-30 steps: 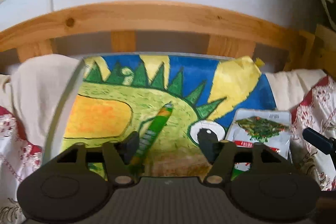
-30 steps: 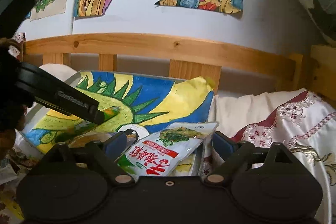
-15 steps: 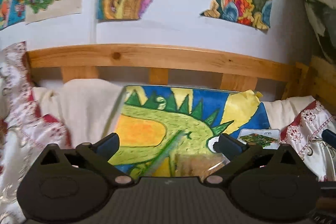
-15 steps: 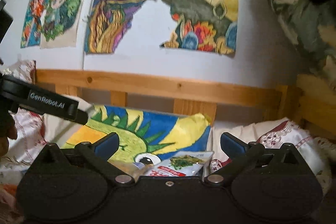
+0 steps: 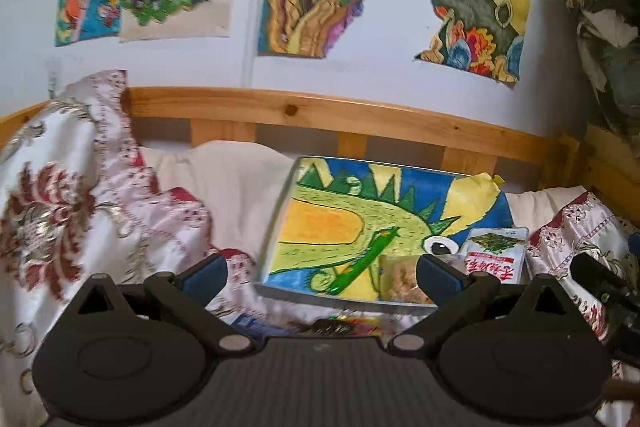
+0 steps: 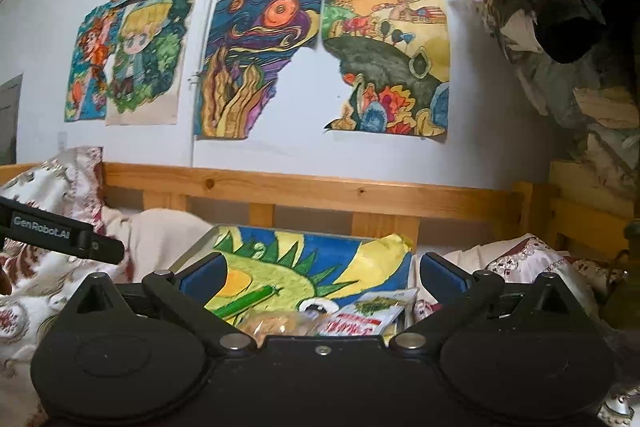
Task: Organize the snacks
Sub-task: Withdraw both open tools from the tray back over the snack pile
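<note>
Snacks are lying in a row along the near edge of a tray (image 5: pixel 280 291) lined with a crocodile drawing, which is resting on the bed in front of a wooden rail (image 5: pixel 320 115). A green stick (image 5: pixel 362 259) is sitting leftmost, angled toward the far right. A clear pack of brownish pieces (image 5: pixel 400 281) is lying just beside it, and a white pouch (image 5: pixel 496 253) with red print is resting at the tray's right edge. In the right wrist view the three are showing in the same order, low between the fingers.

Both tools are empty. The left gripper (image 5: pixel 320 269) is hovering with its jaws spread wide and nothing between the pads, and the right gripper (image 6: pixel 320 277) is standing equally wide and bare.

More wrappers (image 5: pixel 340 323) are peeking out on the bedding just below the tray's near rim, too blurred to identify. Judging by that, the step in hand is probably fetching the next item. Doing it well is calling for a low, flat approach so the pads close on a wrapper's edge, not on the bedding. The free spot on the tray is looking like the left part, beside the stick. Setting the next snack there would be keeping the row tidy without nudging the three already placed.
</note>
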A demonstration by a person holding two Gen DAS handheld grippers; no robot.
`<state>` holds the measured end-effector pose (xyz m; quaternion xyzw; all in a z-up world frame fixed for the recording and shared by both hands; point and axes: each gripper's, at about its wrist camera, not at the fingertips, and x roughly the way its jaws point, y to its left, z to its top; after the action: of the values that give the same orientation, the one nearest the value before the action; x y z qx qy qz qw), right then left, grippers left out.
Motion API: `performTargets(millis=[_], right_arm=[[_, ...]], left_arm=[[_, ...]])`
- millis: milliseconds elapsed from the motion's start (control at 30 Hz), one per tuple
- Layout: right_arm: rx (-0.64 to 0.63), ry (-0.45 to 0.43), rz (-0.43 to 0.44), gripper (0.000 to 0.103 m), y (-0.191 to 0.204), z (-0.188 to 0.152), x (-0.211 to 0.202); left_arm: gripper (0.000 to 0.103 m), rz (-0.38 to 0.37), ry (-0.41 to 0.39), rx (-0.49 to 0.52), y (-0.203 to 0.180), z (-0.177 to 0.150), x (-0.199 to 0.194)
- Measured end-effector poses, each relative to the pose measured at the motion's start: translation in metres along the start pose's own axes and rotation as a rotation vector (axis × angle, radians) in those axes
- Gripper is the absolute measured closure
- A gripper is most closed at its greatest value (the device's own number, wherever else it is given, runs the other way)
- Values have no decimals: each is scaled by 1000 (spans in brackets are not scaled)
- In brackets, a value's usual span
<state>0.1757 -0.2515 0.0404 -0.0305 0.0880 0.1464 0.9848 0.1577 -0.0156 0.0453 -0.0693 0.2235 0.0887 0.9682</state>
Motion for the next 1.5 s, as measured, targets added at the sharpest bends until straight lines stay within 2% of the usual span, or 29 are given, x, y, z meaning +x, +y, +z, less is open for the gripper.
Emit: performTargets(millis=[167, 300, 733, 867, 1267, 1500], right_arm=[[-9, 17, 29, 1, 8, -1, -24], [-14, 46, 47, 1, 12, -5, -43], [-45, 206, 60, 1, 31, -3, -71], [-55, 240, 68, 1, 37, -4, -75], [-99, 345, 97, 1, 51, -14, -66], [-111, 375, 124, 1, 54, -28, -51]], left_arm=[[1, 22, 32, -53, 15, -27, -25], [1, 27, 37, -28, 27, -40, -47], [1, 10, 97, -39, 48, -48, -79], [1, 0, 92, -9, 48, -49, -86], [1, -46, 155, 20, 48, -70, -75], [1, -36, 190, 5, 47, -78, -61]])
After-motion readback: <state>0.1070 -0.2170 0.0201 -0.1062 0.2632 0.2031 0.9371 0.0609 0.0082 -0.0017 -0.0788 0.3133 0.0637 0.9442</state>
